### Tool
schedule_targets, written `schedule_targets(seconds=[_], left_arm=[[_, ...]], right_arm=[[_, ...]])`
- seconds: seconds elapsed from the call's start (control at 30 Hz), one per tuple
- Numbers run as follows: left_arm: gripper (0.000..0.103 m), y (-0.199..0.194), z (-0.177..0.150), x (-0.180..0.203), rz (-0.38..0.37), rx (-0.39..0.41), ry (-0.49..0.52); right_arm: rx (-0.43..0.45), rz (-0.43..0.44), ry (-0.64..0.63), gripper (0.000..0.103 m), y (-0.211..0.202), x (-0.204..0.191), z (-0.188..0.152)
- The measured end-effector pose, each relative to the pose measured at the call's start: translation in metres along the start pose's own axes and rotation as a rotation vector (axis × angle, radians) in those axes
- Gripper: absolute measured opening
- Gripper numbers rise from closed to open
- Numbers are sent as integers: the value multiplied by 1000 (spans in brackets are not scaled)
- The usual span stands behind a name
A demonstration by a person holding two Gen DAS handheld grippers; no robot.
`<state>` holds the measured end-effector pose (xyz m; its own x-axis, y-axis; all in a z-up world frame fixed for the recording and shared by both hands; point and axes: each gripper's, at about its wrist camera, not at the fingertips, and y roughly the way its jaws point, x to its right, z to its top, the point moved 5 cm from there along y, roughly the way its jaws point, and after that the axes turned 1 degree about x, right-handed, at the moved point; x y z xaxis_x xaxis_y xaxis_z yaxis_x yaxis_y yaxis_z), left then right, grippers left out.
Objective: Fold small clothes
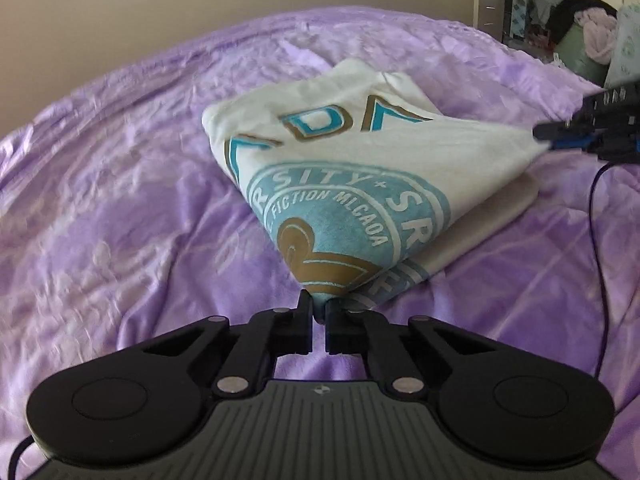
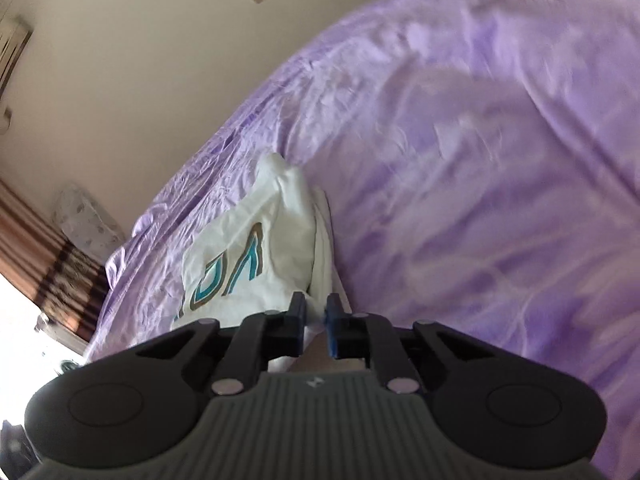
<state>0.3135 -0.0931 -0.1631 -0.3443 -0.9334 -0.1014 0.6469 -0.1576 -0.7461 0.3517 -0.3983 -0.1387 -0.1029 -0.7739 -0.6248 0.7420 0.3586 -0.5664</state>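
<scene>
**A:** Left wrist view first: what are you holding there?

**B:** I'm pinching a corner of the white T-shirt (image 1: 344, 152) with my left gripper (image 1: 319, 312), jaws pressed together on the printed blue-and-gold part. The shirt is lying partly folded on the purple bedspread (image 1: 120, 184), with its near corner lifting off the bed toward me.

**A:** And your other hand?

**B:** My right gripper (image 2: 316, 314) is nipping the opposite corner, jaws closed on white cloth (in the left view it is showing at the far right edge, pulling the fabric to a point).

**A:** How is it behaving?

**B:** I'm judging it as light, soft and limp: it is draping between the two grips and sagging in the middle, so nothing is holding its own shape. Corners and hems are the places I'm favouring, since a thin single layer could slip from the jaws. A lower layer is staying flat on the bed, and dragging it along is the risk I'm watching.
</scene>
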Motion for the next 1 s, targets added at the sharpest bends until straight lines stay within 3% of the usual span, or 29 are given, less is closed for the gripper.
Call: schedule_targets(seconds=[0.07, 0.27, 0.47, 0.67, 0.83, 0.93, 1.0], left_arm=[[4, 7, -5, -6, -14, -35, -45], [3, 17, -19, -14, -44, -96, -141], [0, 4, -19, -17, -54, -120, -166], [0, -16, -21, -27, -36, -134, -177], [11, -37, -5, -34, 15, -102, -148], [18, -44, 7, -35, 36, -93, -134], [22, -47, 15, -36, 46, -83, -118]], right_arm=[[-25, -43, -15, 5, 8, 5, -5], [-93, -68, 51, 3, 30, 38, -26], [-86, -120, -40, 5, 26, 28, -27], [-47, -257, -205, 7, 2, 9, -26], [-31, -232, -238, 11, -16, -5, -19], [-19, -204, -281, 27, -24, -25, -14], [-15, -189, -312, 29, -27, -38, -10]])
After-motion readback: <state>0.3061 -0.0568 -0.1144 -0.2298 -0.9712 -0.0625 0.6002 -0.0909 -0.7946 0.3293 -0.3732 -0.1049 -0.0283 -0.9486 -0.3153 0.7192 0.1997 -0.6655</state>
